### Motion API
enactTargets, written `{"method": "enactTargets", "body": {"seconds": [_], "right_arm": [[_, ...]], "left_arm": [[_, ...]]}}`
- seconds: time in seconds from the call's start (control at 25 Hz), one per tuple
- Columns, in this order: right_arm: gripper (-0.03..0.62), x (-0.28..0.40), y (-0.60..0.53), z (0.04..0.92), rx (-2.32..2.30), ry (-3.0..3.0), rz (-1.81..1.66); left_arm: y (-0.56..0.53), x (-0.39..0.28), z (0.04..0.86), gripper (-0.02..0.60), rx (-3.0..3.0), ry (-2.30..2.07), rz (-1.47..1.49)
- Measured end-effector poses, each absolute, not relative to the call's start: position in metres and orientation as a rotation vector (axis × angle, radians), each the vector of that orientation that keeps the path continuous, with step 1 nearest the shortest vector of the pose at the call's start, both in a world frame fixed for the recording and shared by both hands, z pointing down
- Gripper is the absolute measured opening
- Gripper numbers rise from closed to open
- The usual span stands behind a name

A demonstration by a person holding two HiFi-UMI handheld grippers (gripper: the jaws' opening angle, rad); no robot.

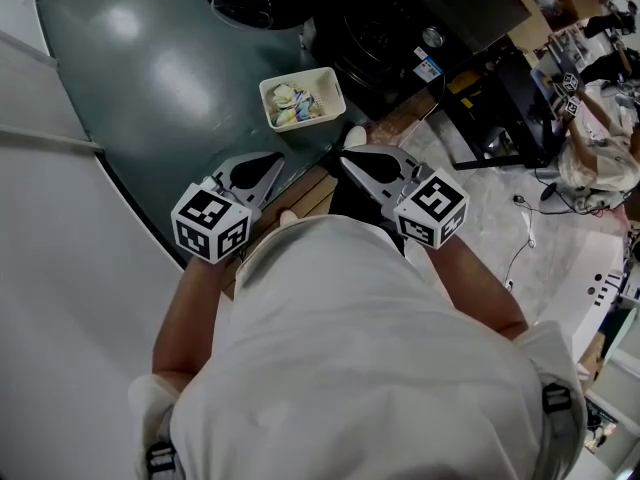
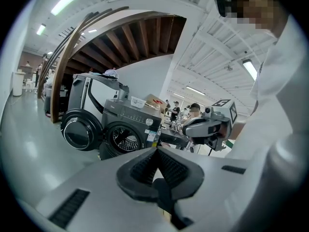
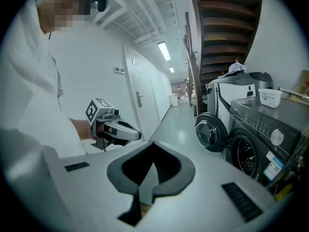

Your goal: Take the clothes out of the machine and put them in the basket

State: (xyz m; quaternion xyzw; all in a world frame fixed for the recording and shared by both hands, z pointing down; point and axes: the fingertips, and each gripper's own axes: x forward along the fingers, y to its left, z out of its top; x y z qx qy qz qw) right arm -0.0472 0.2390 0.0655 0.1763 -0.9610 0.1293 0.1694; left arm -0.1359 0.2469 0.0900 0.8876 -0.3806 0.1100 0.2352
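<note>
**Both grippers shut and empty, clothes lying in the basket**

The person stands in a white shirt point(image 1: 360, 348) on a shiny grey-green floor point(image 1: 150, 88), holding both grippers out in front of the body, side by side and apart from each other. The left gripper point(image 1: 276, 159) has its jaws pressed together at the tips, with nothing between them. The right gripper point(image 1: 346, 158) is the same: jaws together, nothing pinched. Each points forward and a little downward, towards the dark washing machine point(image 1: 385, 23) ahead.

The machine's round door point(image 2: 81, 129) hangs wide open to one side, leaving the drum opening point(image 2: 126, 138) uncovered. Whether any cloth lies inside the drum cannot be told from these views.

A small white basket point(image 1: 310, 121) sits on the floor just in front of the machine, between it and the person, and beyond both grippers' tips. In it lies a crumpled heap of pale clothes point(image 1: 295, 103) in mixed light colours, below the rim. Neither gripper touches the basket or the machine. A small white tub point(image 3: 269, 96) stands on top of the machine.
</note>
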Motion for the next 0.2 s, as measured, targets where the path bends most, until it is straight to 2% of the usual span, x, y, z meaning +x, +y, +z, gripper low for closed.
{"method": "enactTargets", "body": {"seconds": [0.2], "right_arm": [[0.006,-0.0416,0.2306,0.0679,0.502,-2.726,0.373]], "left_arm": [[0.2385,-0.1323,0.0929,-0.003,2.427,-1.043,0.311]]}}
